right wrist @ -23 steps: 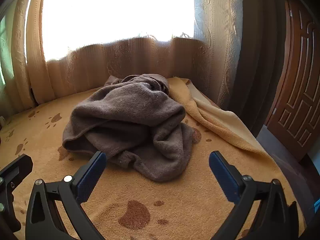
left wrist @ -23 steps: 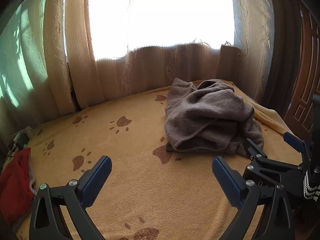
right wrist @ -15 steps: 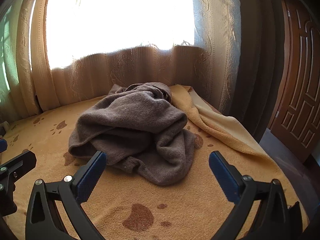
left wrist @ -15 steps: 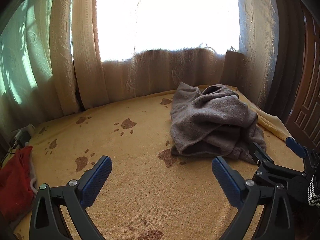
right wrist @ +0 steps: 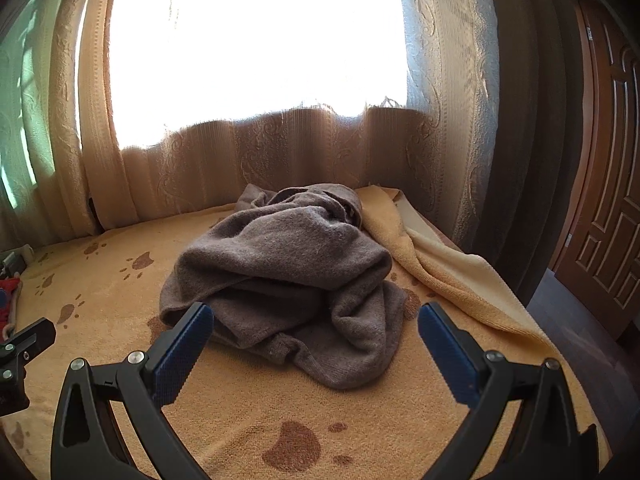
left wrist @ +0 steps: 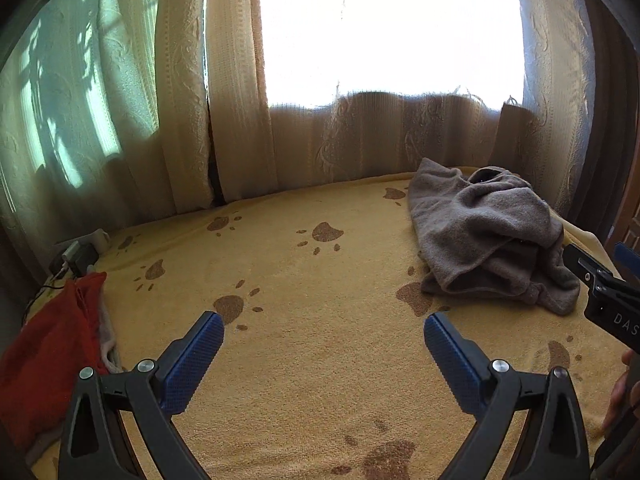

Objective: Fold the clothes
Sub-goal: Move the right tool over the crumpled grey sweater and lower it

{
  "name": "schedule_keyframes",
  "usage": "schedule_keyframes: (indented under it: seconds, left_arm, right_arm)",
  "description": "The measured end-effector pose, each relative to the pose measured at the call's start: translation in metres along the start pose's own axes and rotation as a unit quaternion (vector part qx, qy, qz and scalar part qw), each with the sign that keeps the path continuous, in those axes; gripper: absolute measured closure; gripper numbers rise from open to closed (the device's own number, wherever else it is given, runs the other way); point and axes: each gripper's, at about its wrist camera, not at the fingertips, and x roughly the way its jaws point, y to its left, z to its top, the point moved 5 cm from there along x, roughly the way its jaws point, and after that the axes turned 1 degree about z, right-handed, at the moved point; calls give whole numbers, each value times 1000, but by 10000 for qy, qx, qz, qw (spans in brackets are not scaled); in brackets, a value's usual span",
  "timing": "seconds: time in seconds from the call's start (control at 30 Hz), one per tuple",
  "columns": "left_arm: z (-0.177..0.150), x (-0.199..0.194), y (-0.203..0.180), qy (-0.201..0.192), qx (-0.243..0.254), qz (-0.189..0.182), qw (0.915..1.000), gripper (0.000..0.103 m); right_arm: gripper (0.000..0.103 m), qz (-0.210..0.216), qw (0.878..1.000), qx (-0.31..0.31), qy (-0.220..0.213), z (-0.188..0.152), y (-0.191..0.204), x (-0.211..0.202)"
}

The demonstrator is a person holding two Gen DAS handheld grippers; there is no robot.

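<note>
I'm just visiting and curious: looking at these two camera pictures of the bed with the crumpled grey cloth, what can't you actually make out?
- Grey garment: both views show a crumpled heap, its own folds hiding what kind of clothing it is.
- Red cloth: cut off by the left wrist view's left edge; a sliver in the right wrist view.
- Window: glare whites out everything outside.
- Small devices by the curtain: too small to identify.
- Person: only fingertips at the frame edge.

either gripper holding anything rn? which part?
Nothing held. Left gripper and right gripper are both open and empty; the crumpled grey garment lies ungrasped on the blanket.
</note>
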Motion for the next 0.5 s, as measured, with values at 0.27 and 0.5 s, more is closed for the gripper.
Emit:
schedule_keyframes:
  seconds: [0.27,0.5]
  left_arm:
    - [-22,28,14,423,-163,133,9989,1]
    - [-25,37,18,533,-147,209,9983,1]
  right_arm:
    - [0,141,9986,-471,206,14,29,25]
    - [0,148,9992,-332,148,27,34,39]
